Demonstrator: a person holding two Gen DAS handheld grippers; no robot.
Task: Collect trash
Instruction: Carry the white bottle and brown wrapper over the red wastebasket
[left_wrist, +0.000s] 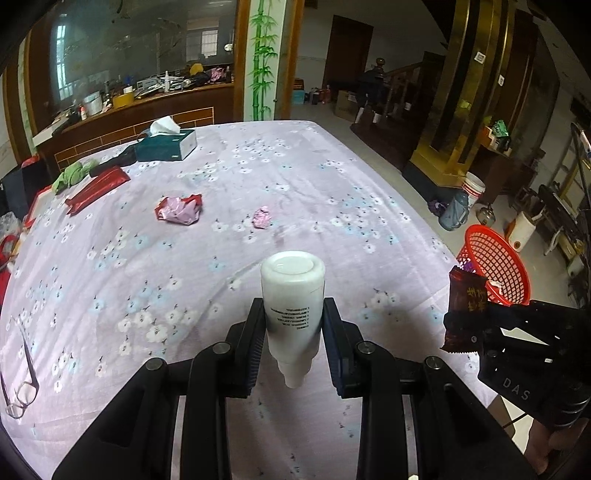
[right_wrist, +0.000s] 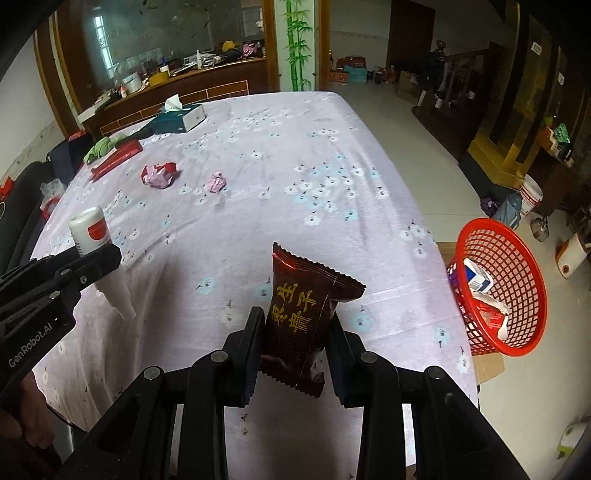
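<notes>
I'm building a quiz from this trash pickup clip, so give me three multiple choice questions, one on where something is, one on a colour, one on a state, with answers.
1. Where is the basket?
A. beside the table's right edge
B. on the table's middle
C. on the far counter

2. What colour is the basket?
A. blue
B. red
C. green

3. What is the left gripper doing?
A. hanging open
B. clamping a white bottle
C. gripping the tissue box

Answers: 1 A, it sits off the cloth at the right. 2 B, red mesh shows in both views. 3 B, the fingers press the bottle's sides.
</notes>
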